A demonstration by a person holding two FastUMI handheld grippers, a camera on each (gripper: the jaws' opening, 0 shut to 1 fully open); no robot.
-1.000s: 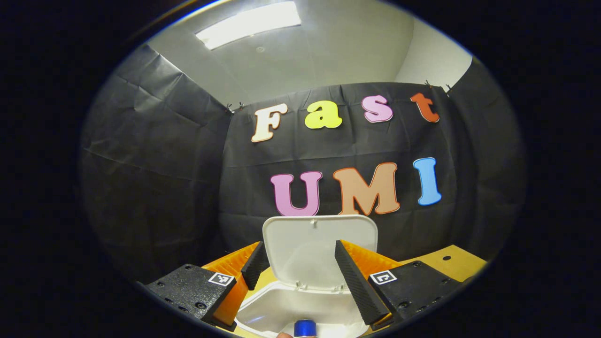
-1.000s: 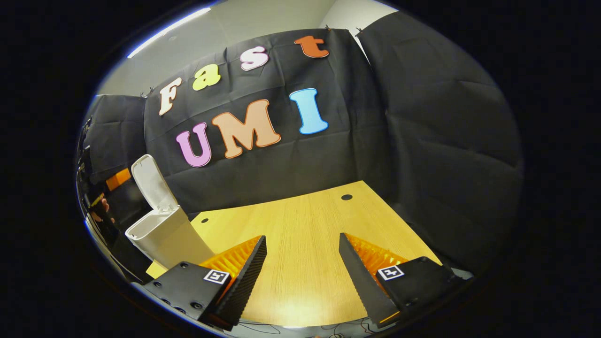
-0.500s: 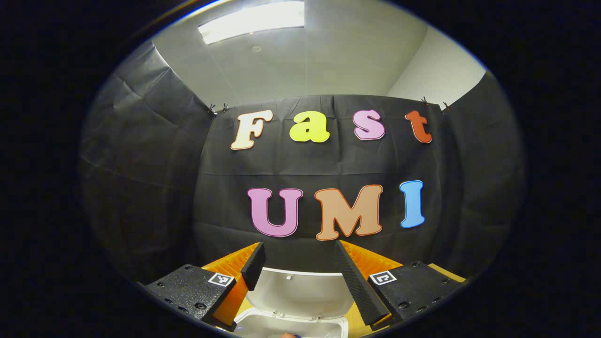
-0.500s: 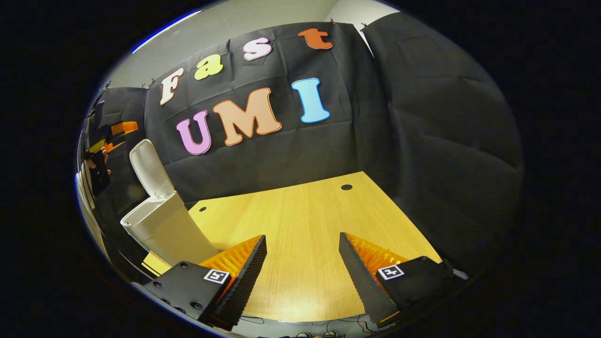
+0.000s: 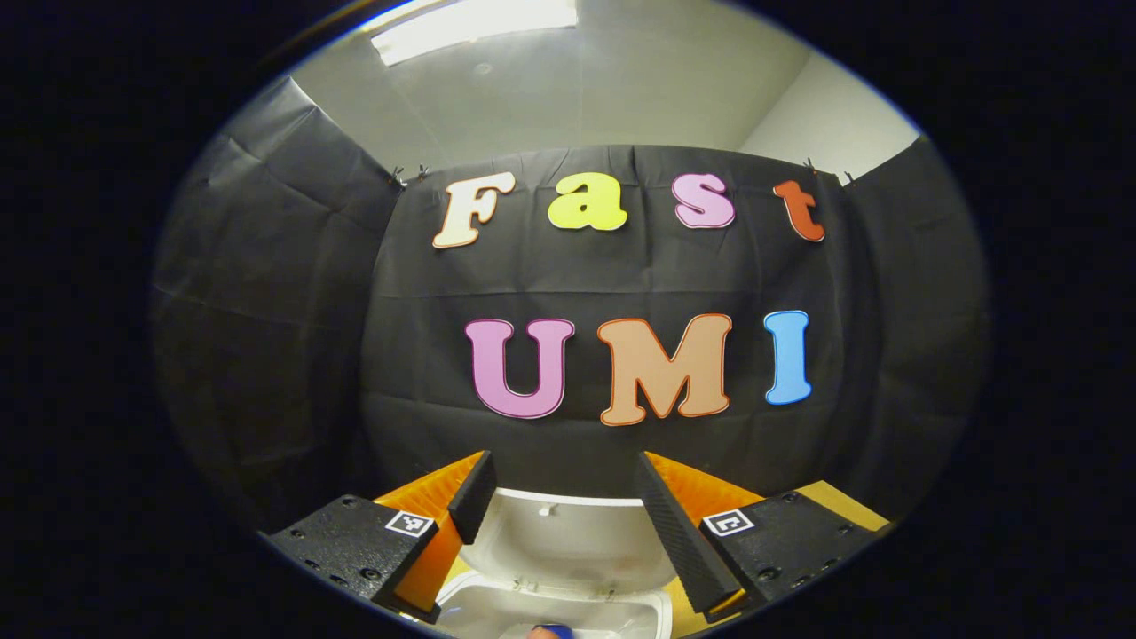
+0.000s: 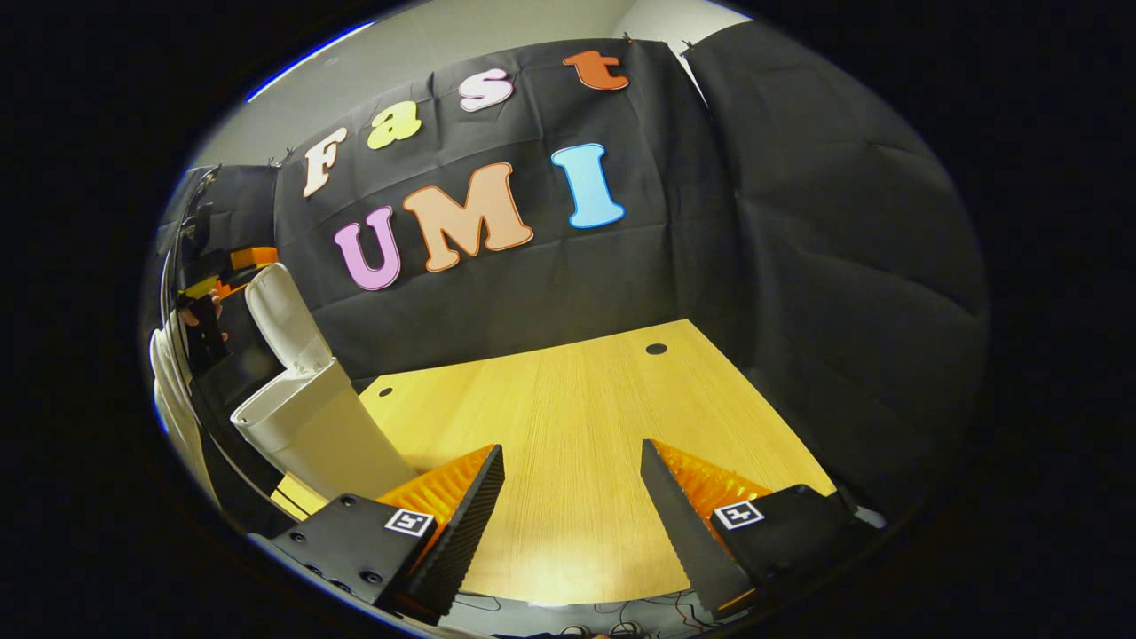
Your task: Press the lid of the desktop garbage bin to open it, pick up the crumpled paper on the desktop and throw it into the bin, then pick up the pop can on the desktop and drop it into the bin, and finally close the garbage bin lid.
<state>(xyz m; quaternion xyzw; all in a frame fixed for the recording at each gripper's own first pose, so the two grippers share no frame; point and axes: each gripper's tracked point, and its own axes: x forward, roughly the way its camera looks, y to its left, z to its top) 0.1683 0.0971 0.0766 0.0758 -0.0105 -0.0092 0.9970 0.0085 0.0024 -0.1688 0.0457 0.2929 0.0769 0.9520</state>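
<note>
White garbage bin (image 6: pixel 306 426) standing at the left end of the wooden desktop (image 6: pixel 577 417), lid (image 6: pixel 282 315) raised upright against the black cloth wall; in the left gripper view the same lid (image 5: pixel 568 532) rising between the fingers, with the open rim (image 5: pixel 550 603) below and a small blue piece, maybe the pop can (image 5: pixel 555 630), at the very bottom edge. Left gripper (image 5: pixel 565 484) above the bin mouth, fingers spread wide, holding nothing. Right gripper (image 6: pixel 572 470) over bare wood, well apart from the bin, fingers also spread and empty.
</note>
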